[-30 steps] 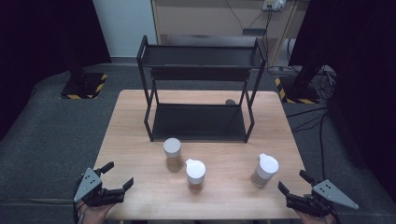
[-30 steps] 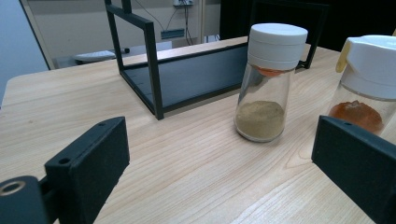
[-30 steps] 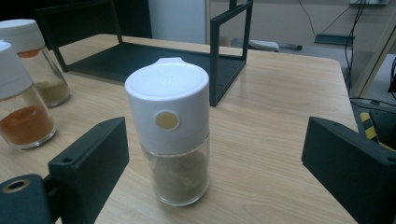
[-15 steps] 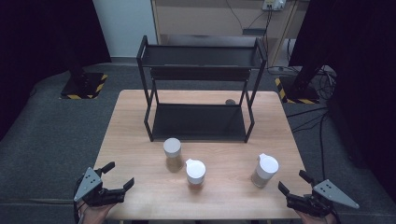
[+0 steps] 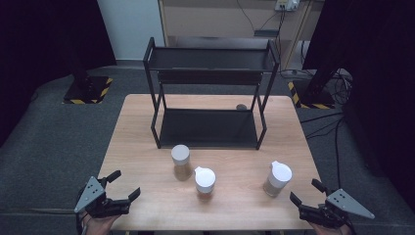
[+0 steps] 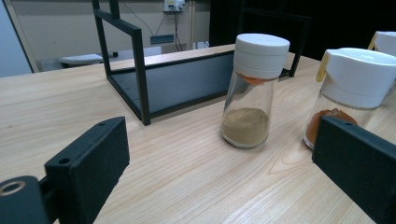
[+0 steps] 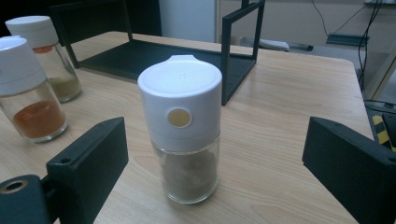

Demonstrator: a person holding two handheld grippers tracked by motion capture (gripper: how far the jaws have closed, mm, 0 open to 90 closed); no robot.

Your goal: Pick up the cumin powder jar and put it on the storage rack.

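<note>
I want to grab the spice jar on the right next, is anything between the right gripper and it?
Nothing visible: the right gripper has open jaws facing the spice jar, bare table between.

no visible change, left hand-held gripper point(image 5: 122, 188) and right hand-held gripper point(image 5: 306, 192) unmoved

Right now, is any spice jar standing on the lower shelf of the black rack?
No, the lower shelf is bare.

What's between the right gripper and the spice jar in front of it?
Only bare tabletop lies between the right gripper and that jar, seen in the right gripper view.
</note>
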